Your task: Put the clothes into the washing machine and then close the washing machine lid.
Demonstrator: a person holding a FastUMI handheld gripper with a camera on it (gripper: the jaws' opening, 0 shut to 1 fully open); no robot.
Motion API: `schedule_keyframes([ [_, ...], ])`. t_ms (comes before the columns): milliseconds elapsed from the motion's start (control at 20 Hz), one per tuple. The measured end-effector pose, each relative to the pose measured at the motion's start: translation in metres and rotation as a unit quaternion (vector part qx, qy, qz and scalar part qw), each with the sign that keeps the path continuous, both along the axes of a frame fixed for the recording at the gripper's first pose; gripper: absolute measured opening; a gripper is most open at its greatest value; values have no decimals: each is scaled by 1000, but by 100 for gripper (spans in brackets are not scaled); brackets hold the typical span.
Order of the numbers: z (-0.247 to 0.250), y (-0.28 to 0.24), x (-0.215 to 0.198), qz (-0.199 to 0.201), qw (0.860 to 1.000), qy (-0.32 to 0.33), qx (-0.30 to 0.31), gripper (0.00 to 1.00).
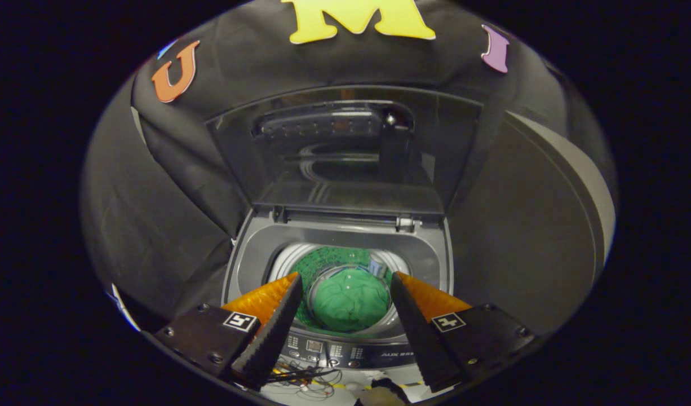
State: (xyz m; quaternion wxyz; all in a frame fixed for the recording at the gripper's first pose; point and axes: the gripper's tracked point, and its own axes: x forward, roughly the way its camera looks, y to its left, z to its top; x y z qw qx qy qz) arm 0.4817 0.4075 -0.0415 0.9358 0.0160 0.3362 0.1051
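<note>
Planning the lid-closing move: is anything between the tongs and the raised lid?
Nothing visible. The tongs hang open above the drum, where the green clothes lie, and the lid stands upright beyond them.

lid [345,152]: glossy see-through plastic | clothes [350,304]: soft matt cloth | washing machine [255,248]: smooth plastic rim
</note>
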Motion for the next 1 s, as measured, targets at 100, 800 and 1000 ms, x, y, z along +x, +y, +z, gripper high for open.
schedule_keyframes([
  [100, 16, 0, 3, 3, 1000, -29, -2, 98],
  [800, 152, 21, 37, 6, 985, -174, 10, 98],
  [1000, 173, 20, 59, -6, 984, -178, 13, 98],
])
